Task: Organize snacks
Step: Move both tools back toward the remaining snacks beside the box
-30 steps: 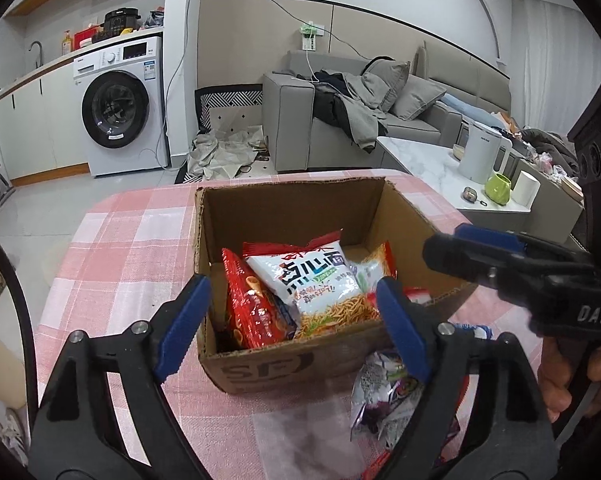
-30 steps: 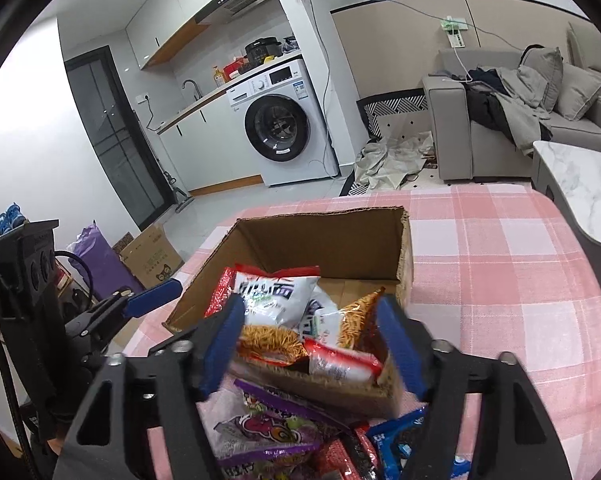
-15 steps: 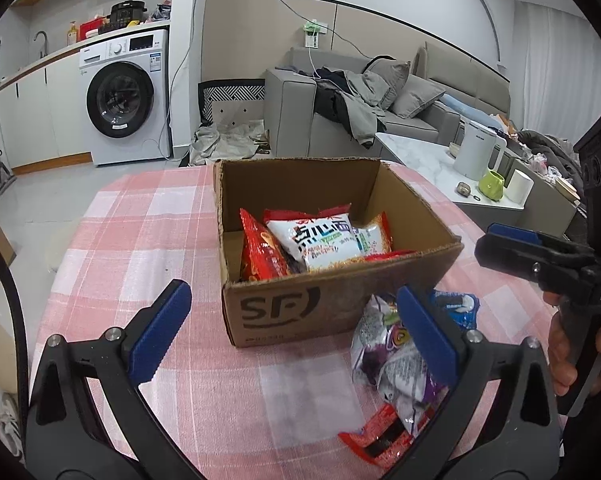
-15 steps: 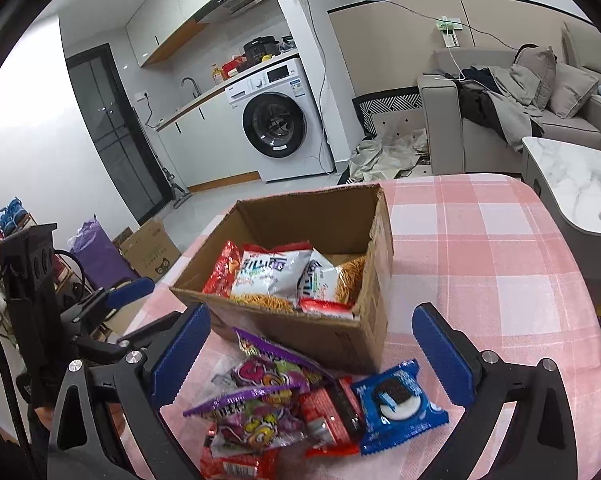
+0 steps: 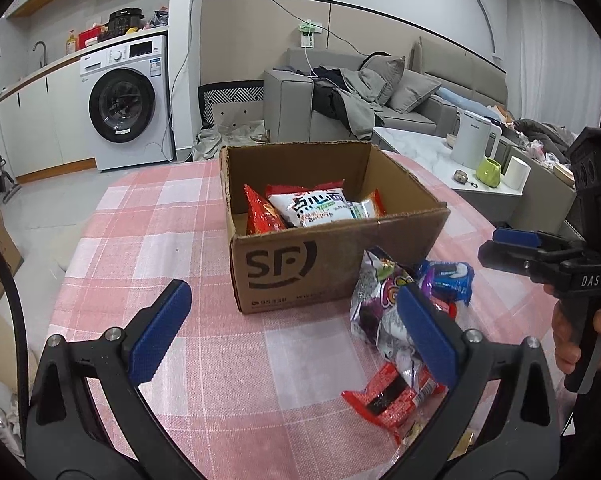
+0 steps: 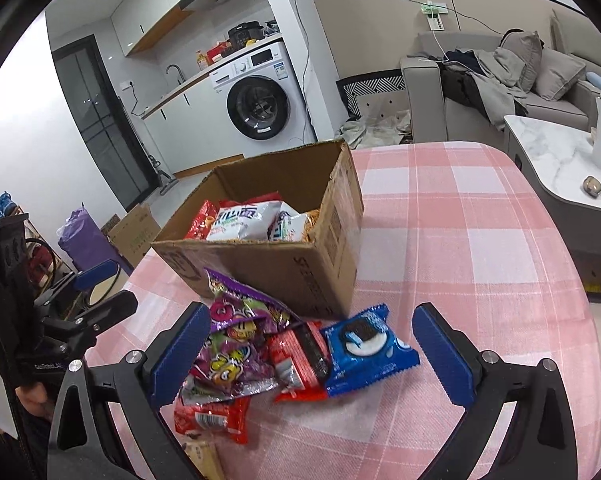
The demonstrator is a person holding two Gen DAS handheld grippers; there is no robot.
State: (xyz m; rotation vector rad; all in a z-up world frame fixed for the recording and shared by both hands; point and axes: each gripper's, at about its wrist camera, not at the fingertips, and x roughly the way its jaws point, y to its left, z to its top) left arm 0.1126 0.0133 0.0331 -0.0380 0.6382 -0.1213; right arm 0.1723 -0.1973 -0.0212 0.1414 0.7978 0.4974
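Step in hand: choosing the next loose snack from the pile (image 6: 284, 356) to go into the box (image 5: 332, 268); this is a judgement from how things lie.
Right gripper (image 6: 312, 356): jaws spread wide and empty, having just been opening; nothing pressed by either pad.
Left gripper (image 5: 292, 332): jaws likewise spread wide, just opened, empty; bare tablecloth (image 5: 148, 232) lies between its fingers.
Doing it well: the right gripper should likely come down over one packet only, pads on its flat faces, and close gently so the contents are not crushed.
Best pick: the blue pack (image 6: 364, 344) seems easiest, since it lies on top, just inside the right finger (image 6: 440, 356).
Risk: packets overlap, so a wide bite may drag a neighbour along.
Pile: a purple bag (image 6: 232, 344) close to the right gripper's left finger, a red pack (image 6: 300, 356) midway between the fingers, another red pack (image 6: 212, 420) nearer the wrist.
Seen from the left gripper: the pile sits around and behind its right finger (image 5: 424, 336).
Box: open brown carton beyond both fingertips, already holding a white noodle bag (image 5: 312, 208) and red bags.
Box and pile: the purple bag's top edge touches the box's near wall.
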